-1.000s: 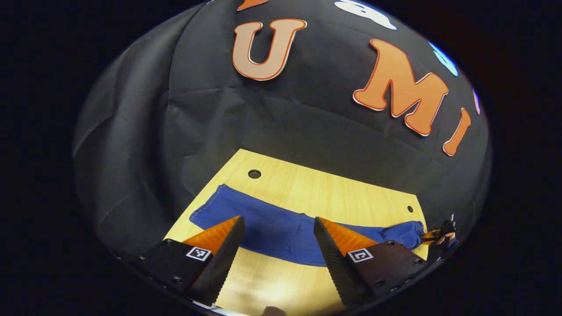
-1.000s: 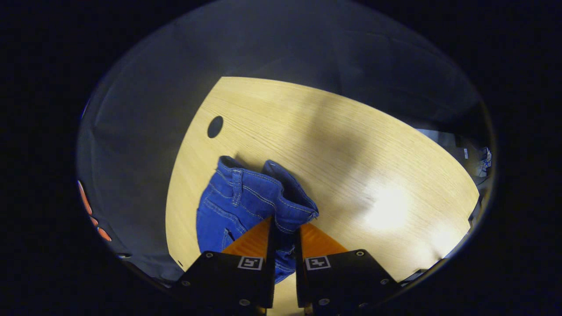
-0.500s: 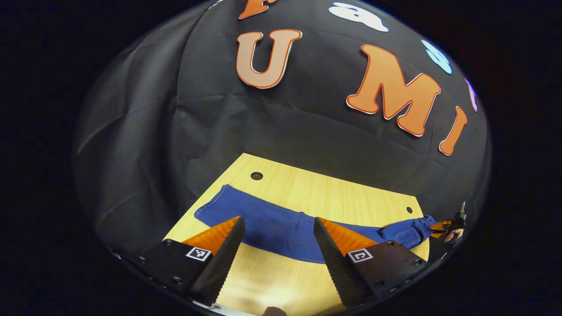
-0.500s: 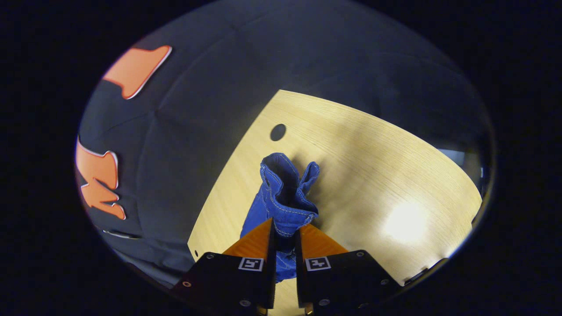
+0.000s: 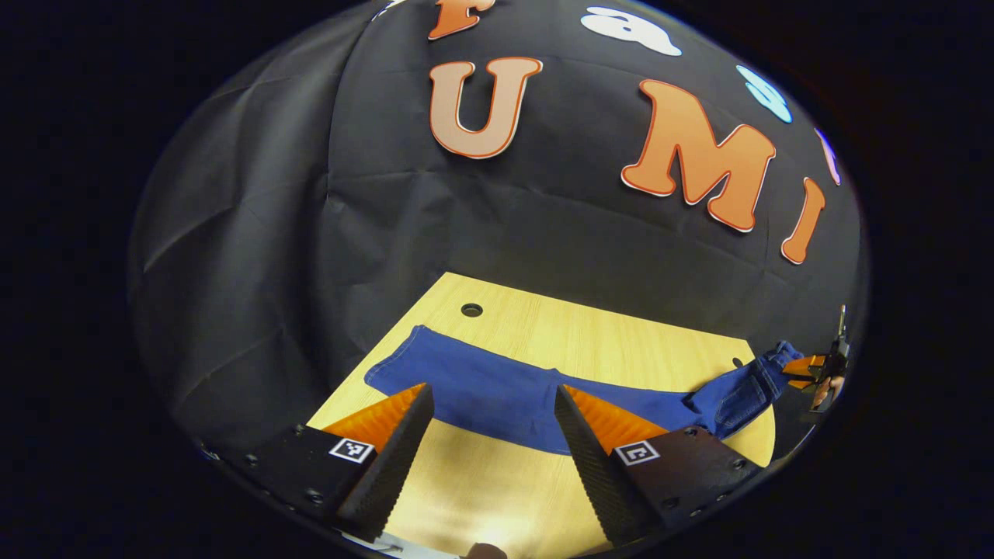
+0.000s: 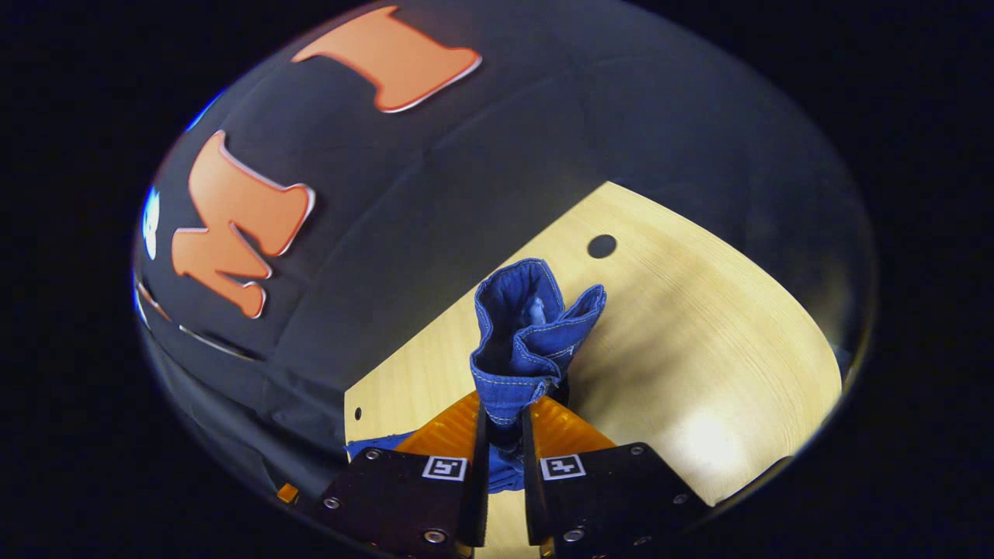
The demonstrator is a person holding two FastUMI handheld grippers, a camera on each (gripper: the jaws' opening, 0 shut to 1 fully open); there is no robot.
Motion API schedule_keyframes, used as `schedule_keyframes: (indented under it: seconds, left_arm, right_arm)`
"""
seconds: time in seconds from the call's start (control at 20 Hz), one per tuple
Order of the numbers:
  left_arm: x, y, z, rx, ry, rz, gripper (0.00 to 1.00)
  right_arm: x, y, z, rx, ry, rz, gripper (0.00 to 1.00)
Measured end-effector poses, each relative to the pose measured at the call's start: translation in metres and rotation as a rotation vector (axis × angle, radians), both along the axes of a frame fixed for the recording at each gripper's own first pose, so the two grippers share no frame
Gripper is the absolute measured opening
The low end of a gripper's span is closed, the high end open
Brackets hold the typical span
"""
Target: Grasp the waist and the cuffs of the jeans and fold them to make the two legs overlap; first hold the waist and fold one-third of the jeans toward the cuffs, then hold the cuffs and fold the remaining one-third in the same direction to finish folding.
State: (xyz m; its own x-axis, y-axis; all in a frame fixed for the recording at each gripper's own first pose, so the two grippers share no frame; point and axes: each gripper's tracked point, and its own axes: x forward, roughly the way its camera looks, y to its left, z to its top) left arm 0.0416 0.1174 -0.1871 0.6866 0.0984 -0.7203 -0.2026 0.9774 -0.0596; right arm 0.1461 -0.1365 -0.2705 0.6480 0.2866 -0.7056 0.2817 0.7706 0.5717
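The right gripper (image 6: 503, 423) has its two fingers pressed close together on a bunch of denim at the waist (image 6: 528, 326) of the jeans (image 5: 512, 392), and that end now stands higher off the table (image 6: 699, 326) than it did a second ago, when the waistband lay low and spread against the wood. In the right gripper view the waistband rises as an open, upright fold above the fingers. In the left gripper view the same lift shows at the far right: the waist end climbs off the surface toward the distant right gripper (image 5: 808, 366), while the legs lie flat and stretched along the table toward the cuffs (image 5: 404, 365). The left gripper (image 5: 489, 435) hovers near the middle of the legs with its fingers wide apart, holding nothing. I judge the first fold to be starting: waist raised, not yet carried over. Whether both legs overlap cleanly is hard to tell from here.
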Motion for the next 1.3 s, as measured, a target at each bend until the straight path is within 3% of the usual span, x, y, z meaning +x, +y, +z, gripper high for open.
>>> schedule_keyframes:
  seconds: [0.2, 0.5, 0.7, 0.95, 1.0, 1.05, 1.1, 1.15, 1.3]
  left_arm:
    - [0.013, 0.037, -0.017, 0.019, 0.015, -0.036, 0.96]
    - [0.026, 0.090, -0.057, -0.056, 0.070, -0.023, 0.94]
    - [0.037, 0.113, -0.078, -0.086, 0.085, -0.035, 0.97]
    - [0.047, 0.152, -0.118, -0.182, 0.134, 0.036, 0.94]
    - [0.049, 0.160, -0.128, -0.212, 0.152, 0.058, 0.96]
    - [0.052, 0.165, -0.138, -0.245, 0.167, 0.082, 0.97]
    - [0.052, 0.170, -0.149, -0.276, 0.180, 0.103, 0.97]
    - [0.050, 0.179, -0.156, -0.298, 0.197, 0.128, 0.97]
    - [0.054, 0.196, -0.180, -0.411, 0.237, 0.196, 0.96]
  right_arm:
    - [-0.001, 0.047, 0.021, -0.026, -0.037, 0.048, 0.20]
    - [-0.003, 0.139, 0.021, -0.063, -0.017, 0.102, 0.21]
    - [-0.005, 0.183, 0.008, -0.093, 0.022, 0.120, 0.20]
    - [-0.015, 0.220, -0.014, -0.080, 0.107, 0.111, 0.20]
    - [-0.017, 0.227, -0.020, -0.050, 0.127, 0.106, 0.27]
    - [-0.020, 0.236, -0.017, -0.024, 0.134, 0.102, 0.50]
    - [-0.017, 0.243, -0.018, -0.022, 0.132, 0.094, 0.42]
    - [-0.016, 0.246, -0.020, -0.036, 0.132, 0.092, 0.51]
    - [-0.016, 0.249, -0.016, -0.065, 0.124, 0.089, 0.59]
